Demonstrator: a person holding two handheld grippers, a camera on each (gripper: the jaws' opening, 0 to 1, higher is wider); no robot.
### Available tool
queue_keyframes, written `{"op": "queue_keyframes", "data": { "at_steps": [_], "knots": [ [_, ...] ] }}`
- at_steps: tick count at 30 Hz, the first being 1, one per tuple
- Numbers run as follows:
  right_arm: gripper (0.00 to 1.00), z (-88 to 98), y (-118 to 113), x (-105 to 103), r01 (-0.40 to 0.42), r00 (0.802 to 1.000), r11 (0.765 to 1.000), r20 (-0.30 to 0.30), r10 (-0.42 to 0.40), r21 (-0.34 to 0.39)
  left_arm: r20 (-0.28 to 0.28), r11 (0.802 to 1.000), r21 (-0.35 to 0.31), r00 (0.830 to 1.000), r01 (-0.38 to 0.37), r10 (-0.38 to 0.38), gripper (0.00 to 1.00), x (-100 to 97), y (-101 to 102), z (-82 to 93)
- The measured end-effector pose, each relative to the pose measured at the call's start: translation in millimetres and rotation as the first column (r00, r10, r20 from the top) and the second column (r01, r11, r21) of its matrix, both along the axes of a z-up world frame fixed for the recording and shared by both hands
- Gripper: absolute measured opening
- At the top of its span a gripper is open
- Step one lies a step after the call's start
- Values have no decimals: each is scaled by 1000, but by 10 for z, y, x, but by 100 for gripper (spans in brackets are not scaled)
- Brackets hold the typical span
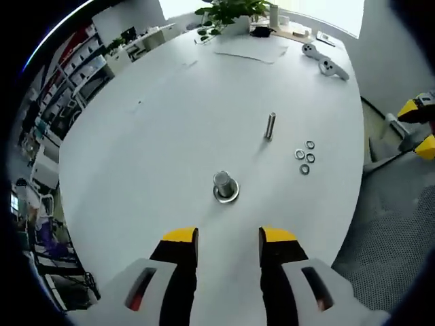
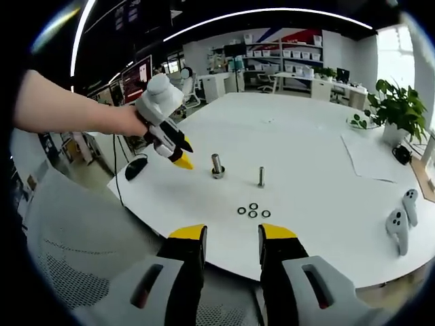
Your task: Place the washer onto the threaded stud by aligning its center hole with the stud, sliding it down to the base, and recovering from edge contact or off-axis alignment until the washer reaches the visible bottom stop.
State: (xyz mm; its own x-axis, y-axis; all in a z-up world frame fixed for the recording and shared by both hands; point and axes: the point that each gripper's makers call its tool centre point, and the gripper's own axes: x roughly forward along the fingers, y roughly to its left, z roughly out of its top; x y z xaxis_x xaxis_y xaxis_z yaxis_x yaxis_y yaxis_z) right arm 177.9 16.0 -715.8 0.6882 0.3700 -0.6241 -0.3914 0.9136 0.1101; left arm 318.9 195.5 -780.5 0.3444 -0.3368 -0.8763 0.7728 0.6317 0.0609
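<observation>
A short threaded stud (image 1: 223, 182) stands upright on the white table (image 1: 170, 122) with a wide metal ring around its foot. Just short of it, my left gripper (image 1: 229, 237) is open with nothing between the jaws. A thinner stud (image 1: 270, 125) stands farther back, with several loose washers (image 1: 305, 157) lying to its right. In the right gripper view, my right gripper (image 2: 233, 235) hangs open off the table's near edge, in front of the washers (image 2: 253, 210). Beyond them are the thin stud (image 2: 261, 176) and the ringed stud (image 2: 217, 166). A hand holds the left gripper (image 2: 178, 155) beside the ringed stud.
Two white controllers (image 2: 401, 221) lie at the table's right end. A potted plant (image 2: 396, 109) and papers (image 2: 370, 159) sit behind them. A black mouse (image 2: 136, 166) rests near the left edge. My right gripper (image 1: 417, 128) shows past the table's edge, over grey floor.
</observation>
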Motion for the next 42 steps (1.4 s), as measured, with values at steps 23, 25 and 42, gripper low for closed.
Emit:
{"op": "queue_keyframes", "data": {
  "at_steps": [23, 25, 42],
  "knots": [
    [33, -28, 16, -18, -6, 1000, 1000, -17, 6, -4, 118, 917, -318, 949, -242, 292, 36, -660, 597, 712],
    [33, -37, 6, -19, -1, 1000, 1000, -20, 1, -5, 116, 913, -329, 950, -239, 291, 37, -727, 648, 742],
    [33, -43, -1, -28, 18, 999, 1000, -33, -17, 7, 98, 852, -454, 936, -260, 338, 44, -1084, 788, 1009]
  ]
}}
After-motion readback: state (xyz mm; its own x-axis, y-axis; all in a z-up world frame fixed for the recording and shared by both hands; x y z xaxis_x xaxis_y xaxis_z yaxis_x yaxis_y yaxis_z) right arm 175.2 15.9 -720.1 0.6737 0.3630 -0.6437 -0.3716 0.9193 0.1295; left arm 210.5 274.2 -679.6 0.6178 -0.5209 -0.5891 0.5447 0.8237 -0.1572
